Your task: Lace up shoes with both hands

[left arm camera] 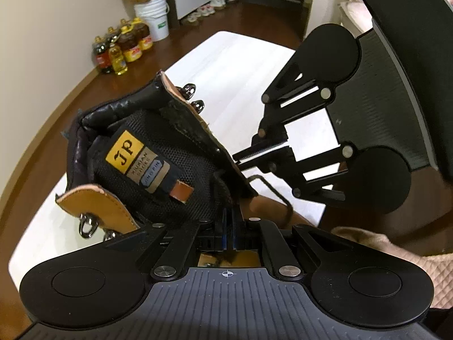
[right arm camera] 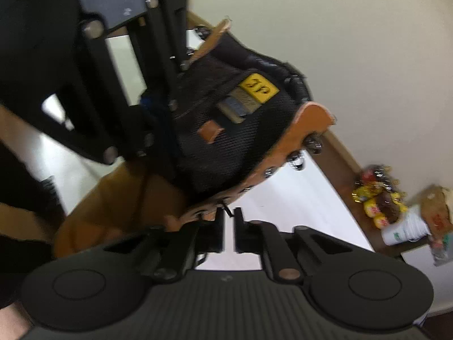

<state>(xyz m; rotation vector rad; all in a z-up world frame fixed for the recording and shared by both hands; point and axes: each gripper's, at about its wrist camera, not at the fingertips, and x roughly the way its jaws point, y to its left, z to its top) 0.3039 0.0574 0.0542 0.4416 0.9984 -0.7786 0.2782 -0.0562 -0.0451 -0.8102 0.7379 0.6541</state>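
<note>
Only from the left wrist: right hand-held gripper pinched nearly together on the boot's flap edge.

Home: floor-stored oil bottles, shoes

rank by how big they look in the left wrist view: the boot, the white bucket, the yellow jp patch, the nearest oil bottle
1. boot
2. white bucket
3. yellow JP patch and nearest oil bottle: about alike, so unranked.
The bucket and bottle stand far back, so true sizes differ.
</note>
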